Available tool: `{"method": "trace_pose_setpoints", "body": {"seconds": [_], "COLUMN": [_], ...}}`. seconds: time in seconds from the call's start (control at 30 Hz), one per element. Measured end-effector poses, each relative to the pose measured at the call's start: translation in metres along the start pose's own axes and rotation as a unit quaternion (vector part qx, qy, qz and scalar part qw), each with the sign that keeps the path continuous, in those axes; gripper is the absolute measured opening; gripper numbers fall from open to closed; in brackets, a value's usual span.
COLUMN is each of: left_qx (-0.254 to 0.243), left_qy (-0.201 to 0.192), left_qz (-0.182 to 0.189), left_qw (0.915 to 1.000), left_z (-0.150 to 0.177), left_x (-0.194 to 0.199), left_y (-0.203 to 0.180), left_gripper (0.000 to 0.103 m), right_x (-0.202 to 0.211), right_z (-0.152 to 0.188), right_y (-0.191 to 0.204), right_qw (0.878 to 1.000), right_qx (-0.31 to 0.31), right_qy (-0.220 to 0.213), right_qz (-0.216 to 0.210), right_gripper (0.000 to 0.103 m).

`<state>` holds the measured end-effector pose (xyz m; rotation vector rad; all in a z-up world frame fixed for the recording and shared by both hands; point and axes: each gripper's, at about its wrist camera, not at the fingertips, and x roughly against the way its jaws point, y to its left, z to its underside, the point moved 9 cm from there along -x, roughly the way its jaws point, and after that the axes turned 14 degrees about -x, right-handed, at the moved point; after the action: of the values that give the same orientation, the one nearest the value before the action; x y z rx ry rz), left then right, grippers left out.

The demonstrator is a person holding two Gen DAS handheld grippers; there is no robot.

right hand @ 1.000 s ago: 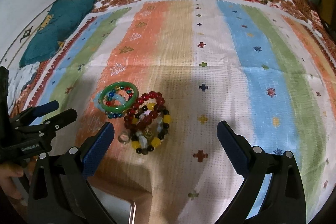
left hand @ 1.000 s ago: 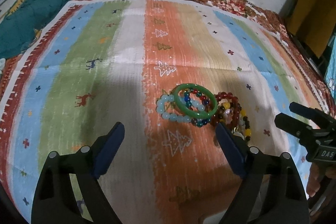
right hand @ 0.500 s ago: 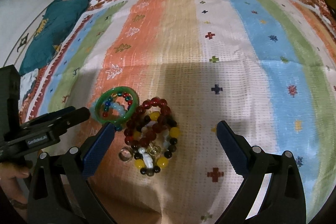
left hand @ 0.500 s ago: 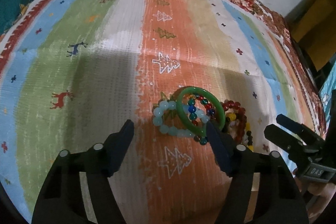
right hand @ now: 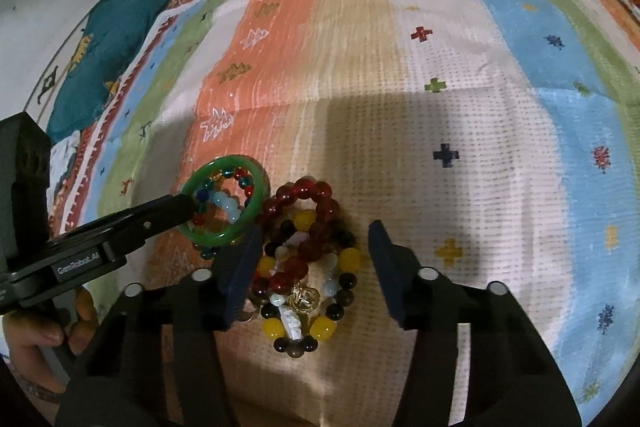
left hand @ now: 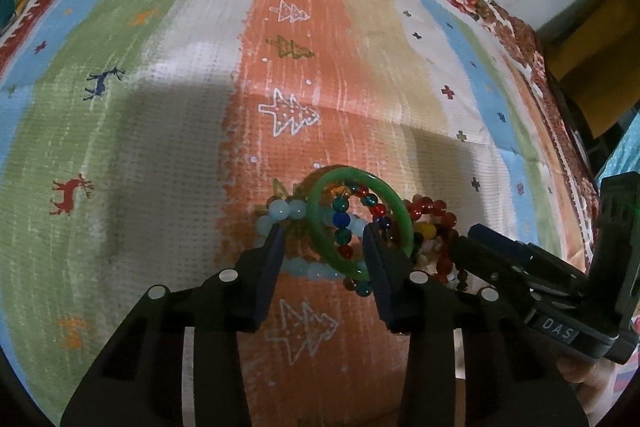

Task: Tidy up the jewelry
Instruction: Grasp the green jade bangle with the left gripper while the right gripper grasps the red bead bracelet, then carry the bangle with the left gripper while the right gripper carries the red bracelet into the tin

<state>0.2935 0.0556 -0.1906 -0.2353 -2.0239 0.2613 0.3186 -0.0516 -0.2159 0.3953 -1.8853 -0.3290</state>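
A: On the striped cloth (left hand: 168, 131), at five o'clock in the left wrist view, the left gripper (left hand: 325, 231) straddles the green bangle (left hand: 394, 215); its jaws are partly closed around it, contact unclear.

B: Only the right wrist view shows the gold charm (right hand: 303, 298) and yellow beads (right hand: 323, 330) of the bead pile (right hand: 304, 259), at six o'clock. The right gripper (right hand: 312, 241) stands wide open over them, holding nothing.

A: A second ago both grippers sat farther back, jaws wider. The pale blue bracelet (left hand: 280, 211) remains under the bangle.
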Motion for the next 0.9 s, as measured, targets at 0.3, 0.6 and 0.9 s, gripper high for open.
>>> {"method": "trace_pose_setpoints", "body": {"seconds": [0.3, 0.6, 0.9], "left_qx": [0.009, -0.003, -0.008], "left_qy": [0.003, 0.007, 0.002], "left_qz": [0.013, -0.005, -0.008], "left_qw": [0.9999, 1.0000, 0.9999], "left_z": [0.002, 0.004, 0.001], "left_x": [-0.004, -0.005, 0.007], "left_y": [0.003, 0.004, 0.003], "left_gripper": [0.022, 0.008, 0.008], "right_x": [-0.008, -0.009, 0.005], "right_z": [-0.001, -0.002, -0.002], "right_y": [-0.002, -0.005, -0.002], "right_qw": [1.000, 1.000, 0.999], "right_qx": [0.005, 0.015, 0.028], "right_qy": [0.006, 0.001, -0.010], "right_qz": [0.007, 0.020, 0.029], "right_gripper": [0.024, 0.014, 0.014]}}
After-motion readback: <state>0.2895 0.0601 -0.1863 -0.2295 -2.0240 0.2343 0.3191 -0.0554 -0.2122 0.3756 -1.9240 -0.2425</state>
